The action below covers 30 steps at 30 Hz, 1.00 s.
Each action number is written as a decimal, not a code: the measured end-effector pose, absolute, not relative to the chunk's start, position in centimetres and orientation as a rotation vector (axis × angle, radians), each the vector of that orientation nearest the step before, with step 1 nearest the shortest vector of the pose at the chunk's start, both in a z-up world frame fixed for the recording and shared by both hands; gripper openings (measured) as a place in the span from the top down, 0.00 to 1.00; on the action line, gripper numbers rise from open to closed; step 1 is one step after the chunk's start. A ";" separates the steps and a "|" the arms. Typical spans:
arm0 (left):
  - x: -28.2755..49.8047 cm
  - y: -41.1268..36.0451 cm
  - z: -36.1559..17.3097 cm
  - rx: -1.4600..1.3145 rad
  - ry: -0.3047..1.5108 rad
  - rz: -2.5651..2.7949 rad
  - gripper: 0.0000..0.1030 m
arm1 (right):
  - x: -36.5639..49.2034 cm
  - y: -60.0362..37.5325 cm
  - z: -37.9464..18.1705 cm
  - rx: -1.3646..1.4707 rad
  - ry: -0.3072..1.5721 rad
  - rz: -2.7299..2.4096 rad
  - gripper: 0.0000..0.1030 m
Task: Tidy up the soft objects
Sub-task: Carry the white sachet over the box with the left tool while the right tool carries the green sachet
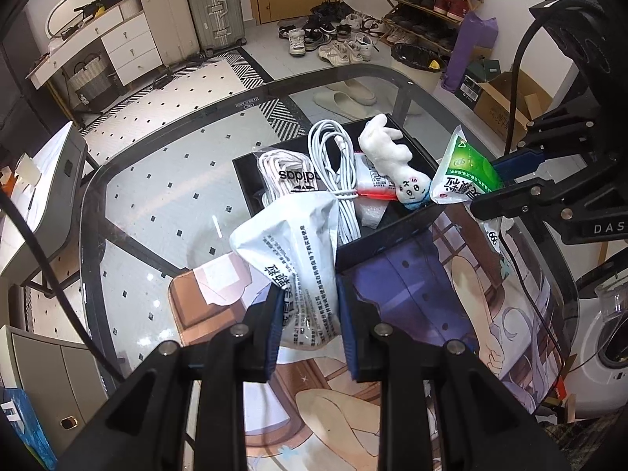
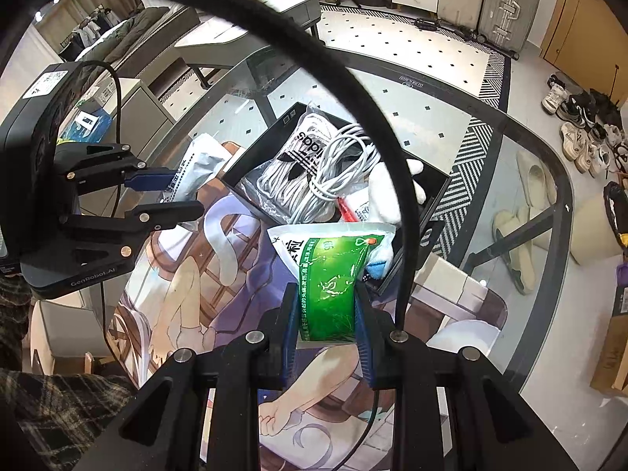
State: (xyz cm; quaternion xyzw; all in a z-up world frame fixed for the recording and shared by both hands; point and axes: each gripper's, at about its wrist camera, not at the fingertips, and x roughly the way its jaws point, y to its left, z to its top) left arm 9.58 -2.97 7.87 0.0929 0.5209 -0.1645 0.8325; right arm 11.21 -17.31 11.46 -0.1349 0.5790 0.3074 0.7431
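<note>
My left gripper (image 1: 310, 325) is shut on a white sachet with black print (image 1: 294, 251), held above the printed mat (image 1: 412, 294) beside the black box (image 1: 388, 231). In the box lie a white cable bundle (image 1: 333, 165), an Adidas bag of white laces (image 1: 286, 172), a small packet (image 1: 373, 180) and a white plush toy (image 1: 388, 153). My right gripper (image 2: 325, 322) is shut on a green and white sachet (image 2: 333, 274) over the box's near corner (image 2: 396, 274). The left gripper (image 2: 168, 192) with its white sachet (image 2: 196, 165) shows at the left of the right wrist view.
The mat lies on a glass table with a dark rim (image 1: 90, 180). Slippers (image 1: 345, 94) show on the floor through the glass. A thick black cable (image 2: 353, 90) arcs across the right wrist view. A plaid sleeve (image 2: 59, 404) is at lower left. Shoes (image 1: 333, 39) and suitcases (image 1: 212, 8) stand beyond.
</note>
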 end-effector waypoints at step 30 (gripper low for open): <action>13.9 -3.4 8.0 0.151 1.078 -0.342 0.77 | 16.1 -15.8 12.2 -0.251 1.218 0.638 0.75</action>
